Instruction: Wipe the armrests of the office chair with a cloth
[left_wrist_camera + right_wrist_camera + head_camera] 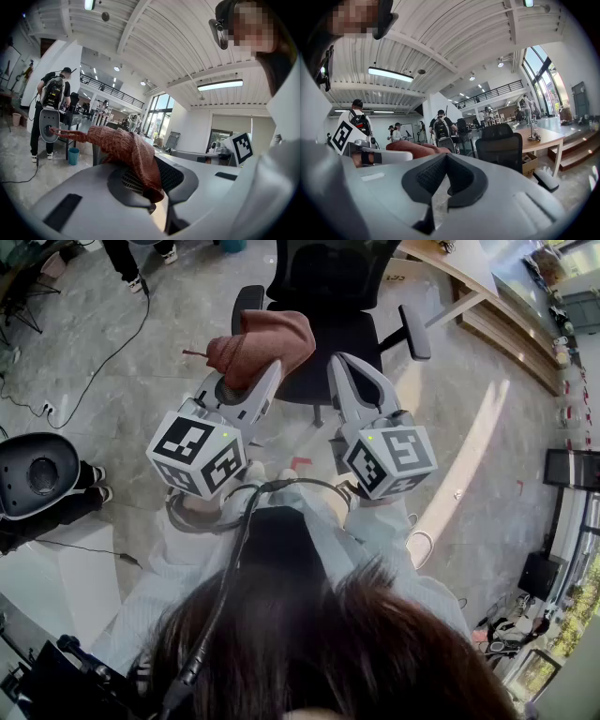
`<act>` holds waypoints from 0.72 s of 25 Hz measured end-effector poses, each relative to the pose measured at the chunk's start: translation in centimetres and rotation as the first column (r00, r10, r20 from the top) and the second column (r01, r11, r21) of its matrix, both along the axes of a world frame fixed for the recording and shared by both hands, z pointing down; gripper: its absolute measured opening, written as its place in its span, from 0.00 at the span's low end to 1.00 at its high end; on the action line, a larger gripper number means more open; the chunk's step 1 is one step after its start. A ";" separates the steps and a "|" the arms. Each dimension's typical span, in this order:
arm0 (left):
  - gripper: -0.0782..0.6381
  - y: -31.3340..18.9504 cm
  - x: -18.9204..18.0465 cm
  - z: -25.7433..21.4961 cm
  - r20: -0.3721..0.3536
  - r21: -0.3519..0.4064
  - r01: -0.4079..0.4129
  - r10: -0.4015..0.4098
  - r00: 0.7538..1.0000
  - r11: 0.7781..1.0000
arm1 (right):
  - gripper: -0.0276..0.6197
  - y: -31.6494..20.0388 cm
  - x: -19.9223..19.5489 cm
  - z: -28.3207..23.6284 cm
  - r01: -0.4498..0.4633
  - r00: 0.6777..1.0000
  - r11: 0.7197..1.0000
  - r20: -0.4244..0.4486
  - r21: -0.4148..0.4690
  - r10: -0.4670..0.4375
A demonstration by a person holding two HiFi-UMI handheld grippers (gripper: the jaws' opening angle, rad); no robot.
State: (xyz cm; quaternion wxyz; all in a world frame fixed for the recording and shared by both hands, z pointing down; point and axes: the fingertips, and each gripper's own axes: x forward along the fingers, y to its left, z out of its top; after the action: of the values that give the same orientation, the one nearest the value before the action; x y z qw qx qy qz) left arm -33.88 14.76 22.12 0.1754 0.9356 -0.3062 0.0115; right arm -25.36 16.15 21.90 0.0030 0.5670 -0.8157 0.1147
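Cloth [265, 345]: reddish knit, bunched, held up in the air in front of the office chair [328, 296], touching neither armrest. One corner is pinched in the left tongs [266, 373]. The left gripper view shows the jaws clamped on the fabric [126, 150], the rest flopping over the top with a loose thread trailing.

Right tongs [343, 364]: just beside the left, jaws together, nothing between them. The right gripper view looks past them to the chair back [499, 145].

Chair: black, standing on the grey floor [469, 446], facing the person. Armrest at the view's left [246, 304] is nearer the cloth. The other [414, 331] is further out on the right.

Step in hand, as I judge it: carrying the cloth to the first armrest. Wiping not begun.

To do it well:
- lower so the hanging bulk lies flat on the pad, not the jaw tips
- stroke along its length, light pressure
- the grip is only on a corner, so watch for slipping
- the chair may roll or swivel, and the free tongs could steady it
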 end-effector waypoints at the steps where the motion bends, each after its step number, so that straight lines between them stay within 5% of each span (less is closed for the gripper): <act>1: 0.16 0.0 0.0 0.0 0.001 0.000 0.000 0.000 1.000 1.000 | 0.04 0.0 0.0 0.0 0.001 1.000 1.000 0.002 -0.001 -0.001; 18: 0.16 0.7 -0.7 2.0 0.054 -0.056 0.060 -0.057 0.997 0.997 | 0.05 2.2 1.8 1.5 0.020 0.997 1.000 0.076 -0.009 -0.019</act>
State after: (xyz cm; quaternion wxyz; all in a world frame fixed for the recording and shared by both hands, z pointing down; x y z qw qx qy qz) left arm -34.60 15.49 24.14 0.1945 0.9201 -0.3375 0.0399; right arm -23.60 18.38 23.43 -0.0241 0.5543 -0.8202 0.1398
